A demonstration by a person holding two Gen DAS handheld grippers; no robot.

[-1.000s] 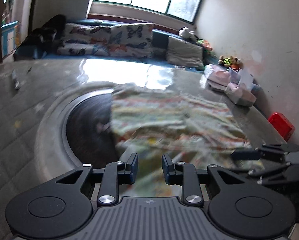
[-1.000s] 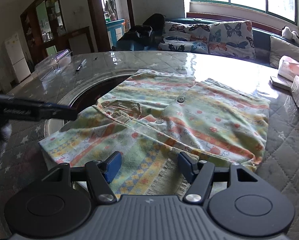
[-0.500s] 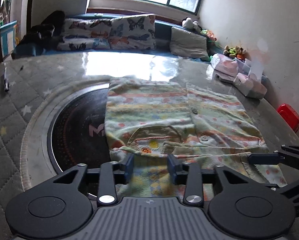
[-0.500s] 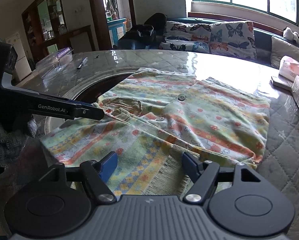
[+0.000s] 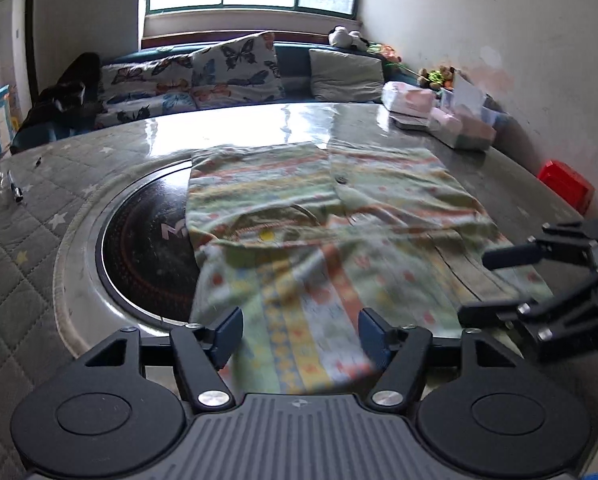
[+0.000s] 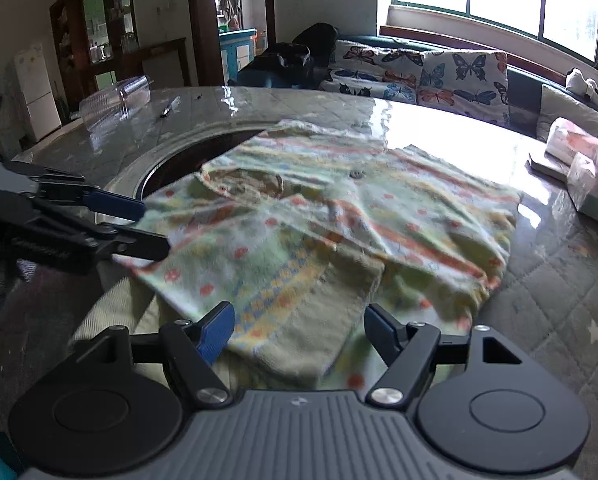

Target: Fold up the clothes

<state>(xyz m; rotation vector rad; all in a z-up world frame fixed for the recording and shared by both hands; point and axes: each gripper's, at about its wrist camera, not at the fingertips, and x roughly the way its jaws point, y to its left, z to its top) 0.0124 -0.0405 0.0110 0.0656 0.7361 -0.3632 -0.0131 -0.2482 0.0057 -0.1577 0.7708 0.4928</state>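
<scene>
Already the striped, pastel-patterned knitted garment lay on the grey quilted table, its near part folded over — more folds probably remained. The left gripper was opening, cloth between unpressed pads; the right gripper stood wide.

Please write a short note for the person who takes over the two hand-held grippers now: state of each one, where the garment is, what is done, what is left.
Left hand-held gripper: jaws opening, near edge of the patterned garment between them, not pinched.
Right hand-held gripper: open over the folded-in sleeve, holding nothing.
Garment: lies on the table, partly over the dark round inset.
Done: sleeves appear folded inward.
Left: probably fold the body in half and smooth it.
</scene>
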